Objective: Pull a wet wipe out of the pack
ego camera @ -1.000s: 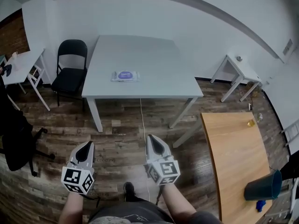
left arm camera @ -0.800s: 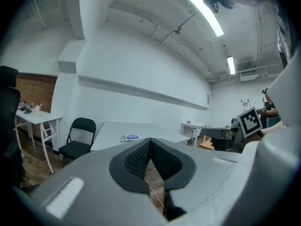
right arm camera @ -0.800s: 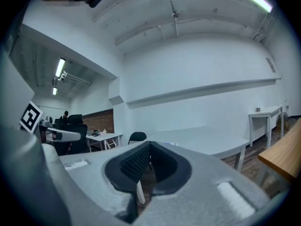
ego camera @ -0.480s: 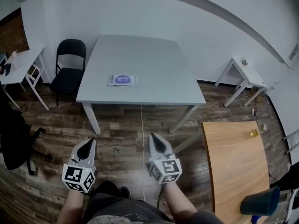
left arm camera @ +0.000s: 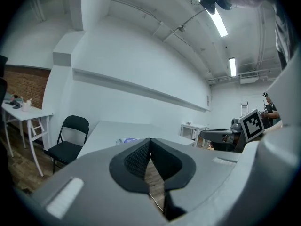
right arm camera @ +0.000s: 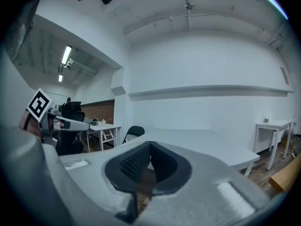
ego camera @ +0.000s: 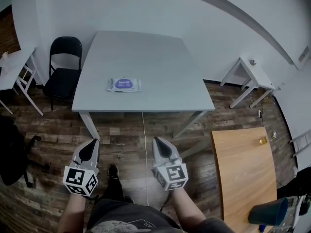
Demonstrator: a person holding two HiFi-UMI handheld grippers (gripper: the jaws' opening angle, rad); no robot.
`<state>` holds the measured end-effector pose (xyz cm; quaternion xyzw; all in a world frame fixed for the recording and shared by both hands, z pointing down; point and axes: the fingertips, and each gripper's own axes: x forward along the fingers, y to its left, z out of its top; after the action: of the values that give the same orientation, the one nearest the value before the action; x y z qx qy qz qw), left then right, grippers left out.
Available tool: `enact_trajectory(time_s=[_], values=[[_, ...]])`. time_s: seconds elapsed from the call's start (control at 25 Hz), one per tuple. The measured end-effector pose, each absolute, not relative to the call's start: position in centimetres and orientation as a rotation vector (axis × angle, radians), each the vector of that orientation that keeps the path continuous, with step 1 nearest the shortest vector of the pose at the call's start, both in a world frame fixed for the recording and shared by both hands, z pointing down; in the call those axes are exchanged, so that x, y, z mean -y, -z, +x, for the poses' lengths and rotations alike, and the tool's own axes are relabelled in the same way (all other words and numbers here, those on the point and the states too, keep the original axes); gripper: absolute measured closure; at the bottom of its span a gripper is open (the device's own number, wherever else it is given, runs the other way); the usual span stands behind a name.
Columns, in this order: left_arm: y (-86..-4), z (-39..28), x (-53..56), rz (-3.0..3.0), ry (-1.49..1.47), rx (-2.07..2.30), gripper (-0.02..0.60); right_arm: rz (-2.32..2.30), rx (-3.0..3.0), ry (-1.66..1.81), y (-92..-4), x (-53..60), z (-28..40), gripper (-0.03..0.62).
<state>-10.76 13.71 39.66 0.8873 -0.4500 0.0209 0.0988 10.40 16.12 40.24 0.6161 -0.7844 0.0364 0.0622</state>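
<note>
Holding left gripper (ego camera: 91, 146) and right gripper (ego camera: 158, 145) closed, empty, short of table (ego camera: 150, 52); pack (ego camera: 124, 84) flat near front edge, likely for easy reach.

The left gripper (left arm camera: 150, 144) fills the lower frame, its grey jaws closed tip to tip with nothing between the black ribbed pads (left arm camera: 137, 160). Just past the tips stands a grey table (left arm camera: 110, 128) with a wet wipe pack (left arm camera: 127, 140) lying flat on it. A black folding chair (left arm camera: 70, 136) stands left of the table, a small white table (left arm camera: 24, 111) farther left before a brick wall (left arm camera: 22, 81). A marker cube (left arm camera: 252, 124) shows at the right
</note>
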Motion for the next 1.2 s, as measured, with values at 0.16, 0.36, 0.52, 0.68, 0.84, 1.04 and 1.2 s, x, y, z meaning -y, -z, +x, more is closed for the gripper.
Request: enact_trajectory(time_s=[0.16, 0.36, 0.52, 0.68, 0.84, 1.04, 1.2], values=[[-40.0, -10.1, -9.1, 2.623, -0.055, 1.295, 0.563, 1.915, 2.346, -0.155, -40.1, -11.3, 11.3, 0.603], [-39.8, -10.8, -3.0, 2.624, -0.036, 1.280, 0.563, 1.859, 2.362, -0.089, -39.1, -4.8, 9.2, 0.603], [-39.3, -11.2, 0.8, 2.622, -0.015, 1.272, 0.563, 1.831, 2.382, -0.084, -38.8, -0.7, 7.7, 0.603], [-40.0, -11.2, 3.8, 2.639, -0.062, 1.230, 0.563, 1.858, 2.373, -0.085, -38.6, 2.7, 7.3, 0.603], [-40.5, -10.7, 6.3, 2.651, -0.088, 1.173, 0.563, 1.903, 2.334, -0.105, -38.8, 5.0, 7.7, 0.603], [-41.2, -9.7, 9.0, 2.662, -0.109, 1.144, 0.563, 1.929, 2.319, -0.120, -39.2, 6.9, 8.4, 0.603], [-42.2, -8.5, 10.5, 2.644, -0.140, 1.122, 0.563, 1.934, 2.269, -0.133, -39.6, 8.3, 9.9, 0.603]])
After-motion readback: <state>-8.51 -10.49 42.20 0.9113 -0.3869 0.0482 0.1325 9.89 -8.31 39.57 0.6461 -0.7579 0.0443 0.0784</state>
